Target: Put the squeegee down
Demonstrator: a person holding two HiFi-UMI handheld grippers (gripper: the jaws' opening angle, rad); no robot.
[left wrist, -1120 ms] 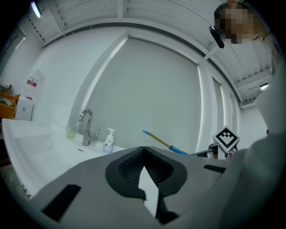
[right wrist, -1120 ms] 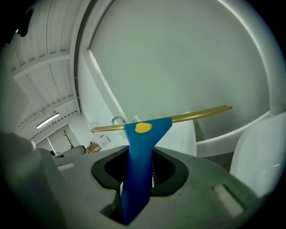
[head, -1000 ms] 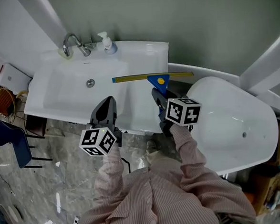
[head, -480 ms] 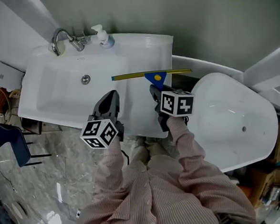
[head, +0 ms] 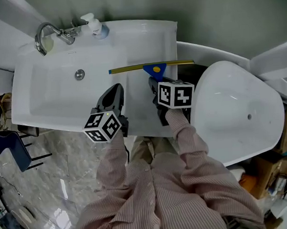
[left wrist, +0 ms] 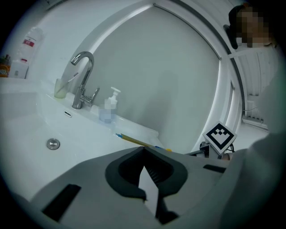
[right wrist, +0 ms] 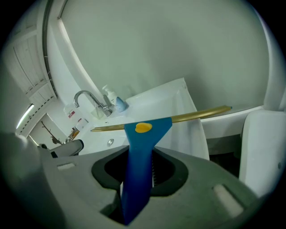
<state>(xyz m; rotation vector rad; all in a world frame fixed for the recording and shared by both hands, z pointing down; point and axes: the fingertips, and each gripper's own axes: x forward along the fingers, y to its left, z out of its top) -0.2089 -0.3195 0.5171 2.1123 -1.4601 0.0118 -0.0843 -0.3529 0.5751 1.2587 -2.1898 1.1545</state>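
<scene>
From where I sit at the screen, a blue chair (head: 8, 145) stands on the marbled floor (head: 54, 166) at the far left, beside the white sink (head: 35, 111). Along the sink's back edge I see the tap (head: 42, 36), with the soap bottle (head: 93, 26) just right of it. The drain (head: 80, 74) sits in the basin in front of them.

My left claw (head: 116, 89) hangs over the front of the sink, right of the drain. The left gripper view shows its tips pressed together with nothing in them.

Next comes the squeegee (head: 152, 67). Its yellowish blade lies crosswise over the flat right part of the sink, with the left end toward the basin. The right end reaches past the sink's edge toward the tub (head: 242, 129). The blue handle, with a yellow dot at its head, runs back into my right claw (head: 155, 86), which is clenched on it. The right gripper view shows the handle standing between the two jaws and the blade running across above them. I can't tell whether the blade touches the sink or hangs just above it.

The two claws sit side by side, near each other but apart, on striped sleeves (head: 184, 133). The white tub fills the right side
</scene>
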